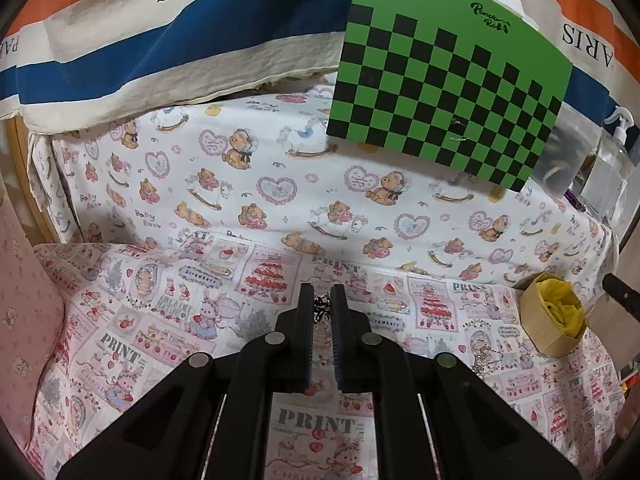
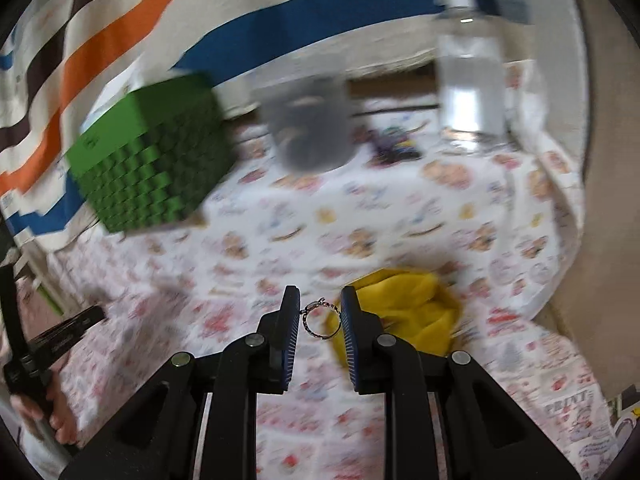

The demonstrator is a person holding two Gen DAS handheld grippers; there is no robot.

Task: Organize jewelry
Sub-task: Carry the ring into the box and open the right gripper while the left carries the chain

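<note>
The right hand-held gripper [image 2: 320,312] grasps a thin silver ring [image 2: 319,318] between its 2 blue-faced pads, the band spanning the gap edge to edge, above a bench draped in cartoon-printed cloth [image 2: 280,240]. Just beyond the ring, to the right, sits a small cardboard box [image 2: 336,344] stuffed with yellow tissue [image 2: 408,308]. The right wrist view is streaked with motion blur.

The left hand-held gripper [image 1: 321,308] is clenched almost fully, with a small dark, beaded piece of jewelry [image 1: 320,307] caught between its pads near the tips; what kind of piece it is cannot be told. It hangs over the near part of the bench, above a pink cloth printed with "PRINT" [image 1: 160,320]. In this view the same cardboard box [image 1: 554,316] stands to the right on the pink cloth, its yellow tissue [image 1: 558,306] showing from the top. A little silver chain [image 1: 486,362] lies on the cloth just near and left of the box.

Farther back, a white cloth with teddy bears and hearts [image 1: 280,184] covers the far part of the bench. A green board with a black checker pattern [image 1: 452,92] leans there, at the far right in the left wrist view. To its right stand a clear pump bottle [image 1: 618,160] and a clear container [image 1: 560,164]. A striped orange, blue and cream fabric [image 1: 200,32] hangs behind.

In the right wrist view, a hand [image 2: 38,412] at the far left edge holds the black frame of the other gripper.
</note>
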